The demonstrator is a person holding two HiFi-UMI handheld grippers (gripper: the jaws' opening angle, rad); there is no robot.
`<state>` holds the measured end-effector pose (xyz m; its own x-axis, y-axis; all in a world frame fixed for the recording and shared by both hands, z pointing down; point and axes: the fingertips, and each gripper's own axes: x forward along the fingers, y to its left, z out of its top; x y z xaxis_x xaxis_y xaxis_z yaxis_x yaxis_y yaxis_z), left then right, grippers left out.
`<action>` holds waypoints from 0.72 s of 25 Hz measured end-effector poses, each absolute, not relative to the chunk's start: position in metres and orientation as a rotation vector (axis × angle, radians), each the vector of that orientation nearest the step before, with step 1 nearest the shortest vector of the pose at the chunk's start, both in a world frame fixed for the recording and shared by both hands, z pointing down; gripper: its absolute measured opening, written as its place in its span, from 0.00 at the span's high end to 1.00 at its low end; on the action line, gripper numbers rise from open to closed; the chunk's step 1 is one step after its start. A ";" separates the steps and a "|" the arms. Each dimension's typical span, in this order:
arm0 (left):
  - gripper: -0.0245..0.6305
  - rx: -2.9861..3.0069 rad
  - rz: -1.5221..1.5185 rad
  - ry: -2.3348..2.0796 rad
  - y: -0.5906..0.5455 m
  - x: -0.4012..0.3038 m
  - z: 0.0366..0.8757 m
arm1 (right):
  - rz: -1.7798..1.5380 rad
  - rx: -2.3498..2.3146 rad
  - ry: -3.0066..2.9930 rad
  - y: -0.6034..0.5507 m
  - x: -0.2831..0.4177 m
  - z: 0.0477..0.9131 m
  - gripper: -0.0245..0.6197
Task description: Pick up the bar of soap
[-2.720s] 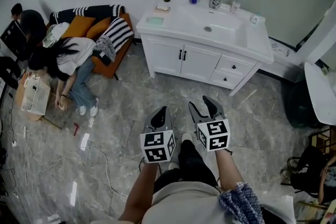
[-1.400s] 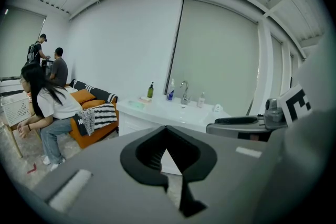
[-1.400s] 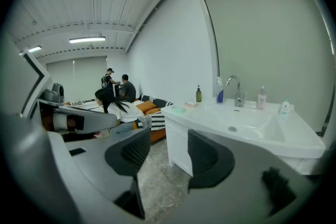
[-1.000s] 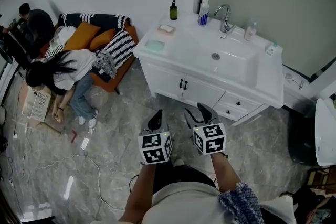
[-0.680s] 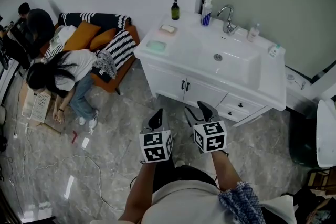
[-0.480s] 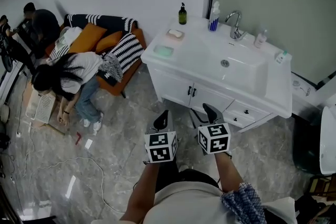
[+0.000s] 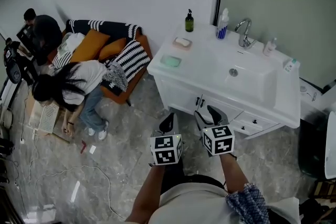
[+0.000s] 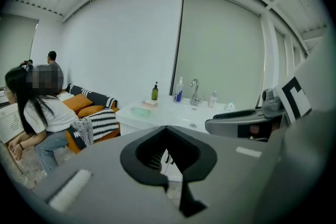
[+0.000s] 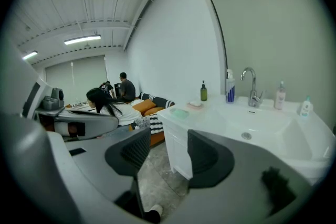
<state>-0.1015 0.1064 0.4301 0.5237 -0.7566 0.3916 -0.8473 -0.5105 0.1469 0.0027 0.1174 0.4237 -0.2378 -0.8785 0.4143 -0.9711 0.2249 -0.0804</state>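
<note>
A pale bar of soap (image 7: 182,42) lies in a small dish at the back left of the white vanity top (image 7: 207,68), beside a dark green pump bottle (image 7: 189,21). A flat green item (image 7: 171,61) lies nearer the front left corner. Both grippers hang over the floor in front of the vanity, well short of the soap. My left gripper (image 7: 167,122) is shut and empty; its view shows the soap (image 8: 151,103) far ahead. My right gripper (image 7: 208,114) is open with nothing between its fingers; in its view the soap (image 9: 195,104) lies far off.
The basin (image 7: 247,78) and faucet (image 7: 244,33) fill the vanity's right half, with bottles behind. A person (image 7: 73,78) sits on the floor by an orange sofa (image 7: 113,50) at left. Cables (image 7: 79,170) lie on the grey marble floor.
The view has moved closer to the vanity, which now sits further right and nearer the grippers. Both grippers keep the same pose, left shut and right open.
</note>
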 end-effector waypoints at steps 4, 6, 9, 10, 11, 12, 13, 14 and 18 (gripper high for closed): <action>0.95 2.440 0.407 -1.326 0.082 -0.105 0.431 | 0.479 1.737 -2.217 0.094 0.000 0.424 0.63; 0.95 2.440 0.412 -1.320 0.071 -0.106 0.431 | 0.489 1.740 -2.212 0.084 -0.002 0.425 0.63; 0.95 2.438 0.413 -1.314 0.054 -0.108 0.432 | 0.495 1.740 -2.206 0.069 -0.004 0.427 0.63; 0.95 2.437 0.413 -1.313 0.047 -0.109 0.432 | 0.494 1.739 -2.204 0.063 -0.005 0.427 0.63; 0.95 2.437 0.412 -1.311 0.041 -0.109 0.432 | 0.493 1.739 -2.201 0.058 -0.005 0.427 0.63; 0.95 2.439 0.411 -1.308 0.036 -0.110 0.432 | 0.493 1.743 -2.198 0.053 -0.005 0.427 0.63; 0.95 2.444 0.411 -1.303 0.031 -0.110 0.431 | 0.493 1.750 -2.193 0.048 -0.005 0.427 0.63; 0.95 2.450 0.412 -1.297 0.026 -0.111 0.430 | 0.493 1.759 -2.188 0.044 -0.005 0.426 0.63; 0.95 2.465 0.414 -1.279 0.006 -0.114 0.429 | 0.486 1.779 -2.177 0.025 -0.010 0.424 0.63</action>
